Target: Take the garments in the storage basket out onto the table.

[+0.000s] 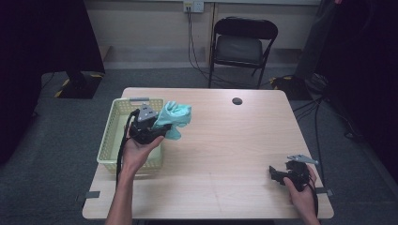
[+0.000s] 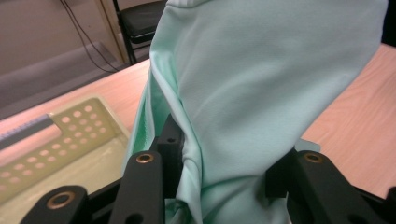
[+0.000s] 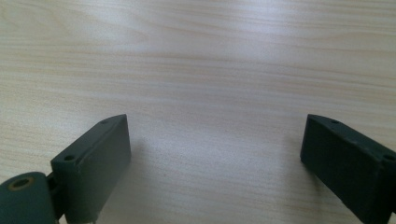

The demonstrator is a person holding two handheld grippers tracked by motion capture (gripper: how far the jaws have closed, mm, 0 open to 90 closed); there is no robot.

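A mint-green cloth is bunched up above the table beside the basket's right rim. My left gripper is shut on the cloth, and the left gripper view has the fabric squeezed between both black jaws and rising in front of the camera. The pale yellow perforated basket stands at the table's left side, its wall showing below and left of the cloth. Near the table's front right corner my right gripper rests low over the wood. Its jaws stand wide apart with bare tabletop between them.
The wooden table has a small dark round grommet near its far edge. A black folding chair stands behind the table, with cables on the grey floor at the right.
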